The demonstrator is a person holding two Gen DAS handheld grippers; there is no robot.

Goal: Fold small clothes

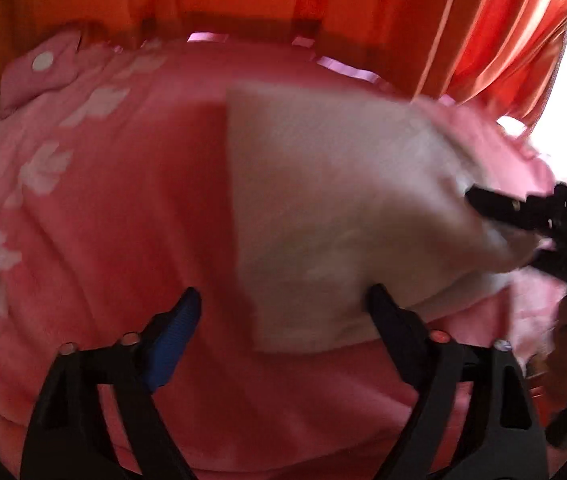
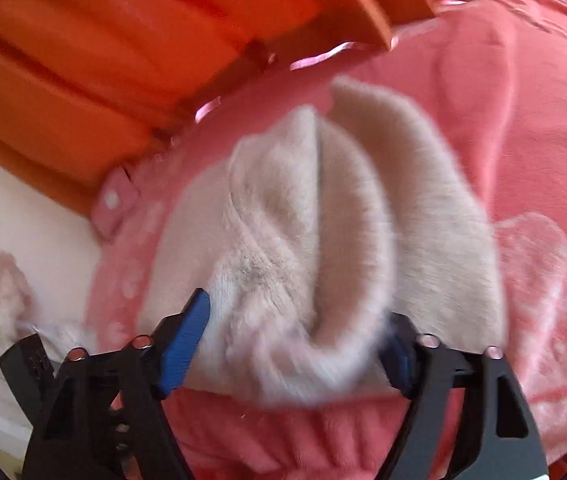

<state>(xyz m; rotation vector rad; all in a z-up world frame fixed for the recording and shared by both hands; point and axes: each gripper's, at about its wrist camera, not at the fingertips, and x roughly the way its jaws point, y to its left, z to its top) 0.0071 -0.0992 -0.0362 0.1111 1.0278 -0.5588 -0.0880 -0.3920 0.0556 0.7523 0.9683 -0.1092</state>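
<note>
One cream cloth lies mid-frame on the pink blanket. My left gripper is spread wide, holding nothing. My right gripper has its fingers around the cloth's bunched near end; I can't tell whether it pinches.

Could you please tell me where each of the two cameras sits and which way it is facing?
Left wrist: on the left gripper, looking forward over the pink blanket toward the orange curtain; its open fingers and the right gripper show.
Right wrist: on the right gripper, looking at the cream cloth between its fingers.
Shared: the cream cloth, blanket, curtain.
</note>
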